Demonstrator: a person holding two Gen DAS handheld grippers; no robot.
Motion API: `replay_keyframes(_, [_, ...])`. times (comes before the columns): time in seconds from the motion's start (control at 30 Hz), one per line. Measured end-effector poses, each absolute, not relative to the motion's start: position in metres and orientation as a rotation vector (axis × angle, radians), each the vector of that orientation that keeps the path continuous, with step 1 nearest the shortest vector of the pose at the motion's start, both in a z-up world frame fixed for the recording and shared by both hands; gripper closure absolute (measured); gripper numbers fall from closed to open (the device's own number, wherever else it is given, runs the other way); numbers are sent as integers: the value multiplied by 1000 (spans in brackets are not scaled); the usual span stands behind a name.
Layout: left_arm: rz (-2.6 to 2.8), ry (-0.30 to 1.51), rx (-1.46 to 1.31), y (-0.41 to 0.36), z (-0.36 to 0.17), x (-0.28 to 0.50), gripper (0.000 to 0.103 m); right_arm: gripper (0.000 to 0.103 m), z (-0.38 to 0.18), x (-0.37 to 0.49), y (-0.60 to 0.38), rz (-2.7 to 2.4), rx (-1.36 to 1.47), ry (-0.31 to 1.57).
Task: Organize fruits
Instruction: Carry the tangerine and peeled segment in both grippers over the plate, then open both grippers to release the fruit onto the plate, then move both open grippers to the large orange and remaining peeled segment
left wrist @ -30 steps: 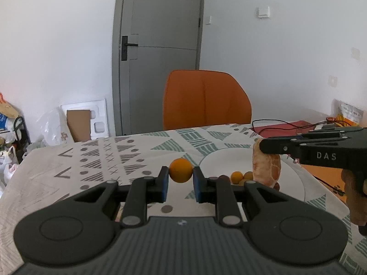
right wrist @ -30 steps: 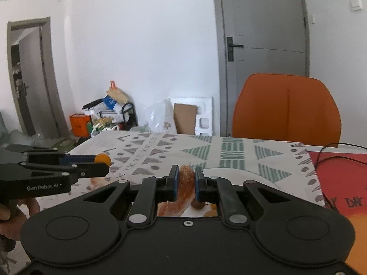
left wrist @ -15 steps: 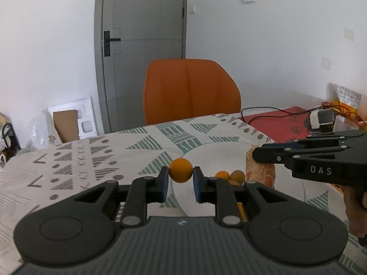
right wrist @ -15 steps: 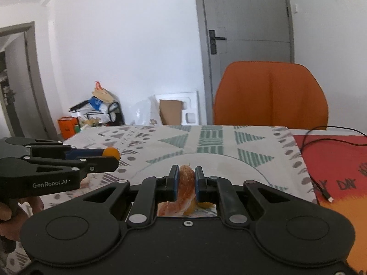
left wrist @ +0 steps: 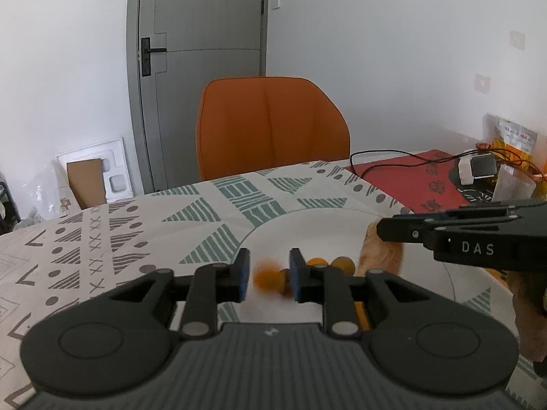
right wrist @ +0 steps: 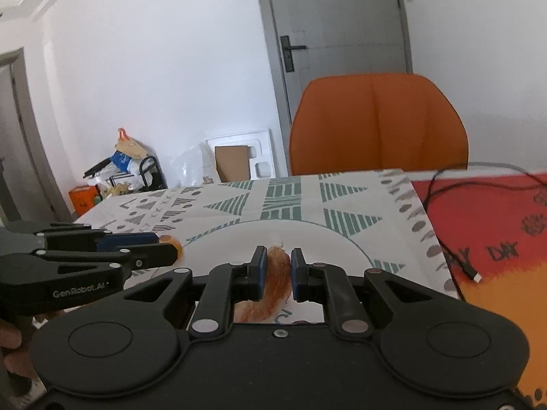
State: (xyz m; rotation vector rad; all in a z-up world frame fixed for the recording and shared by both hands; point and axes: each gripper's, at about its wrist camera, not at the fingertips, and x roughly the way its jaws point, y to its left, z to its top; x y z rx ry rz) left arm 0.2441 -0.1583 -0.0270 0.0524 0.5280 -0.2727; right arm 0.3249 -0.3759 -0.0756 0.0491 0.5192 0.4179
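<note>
Orange and blurred, the small fruit (left wrist: pixel 268 278) sits low between our left gripper (left wrist: pixel 266 273) fingers, which stand parted wider than it, over the white plate (left wrist: pixel 307 225); whether a pad touches it we cannot tell. We judge this the drop step. Our right gripper (right wrist: pixel 276 270) clamps the netted pale fruit (right wrist: pixel 273 280) above the plate's near side; next comes lowering and opening.
</note>
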Motion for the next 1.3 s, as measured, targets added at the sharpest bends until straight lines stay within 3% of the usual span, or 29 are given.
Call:
replay_keyframes(0.1, [-271,535,52,-157,-25,242,69,77,-72,322,-378,408,51,506])
replay_keyframes(0.17, [-253,531,63,-154,-23,238,47,73,-70,321,-378,409,54,499])
replay_keyframes(0.27, [-219,504,79,-148,-20,230,31,62,-66,318,-380,403,53,492])
replay_keyframes(0.33, [-196,495,79,-143,-18,226,25,51,-64,317,-381,400,56,490])
replay_keyframes(0.53, [-139,487,56,-125,-11,214,21,34,-58,310,-378,437,56,483])
replay_keyframes(0.9, [-60,506,37,-93,-1,183,13,12,-55,294,-349,575,22,500])
replay_keyframes(1.3, [31,533,23,-65,2,153,9,5,-51,266,-315,761,10,523])
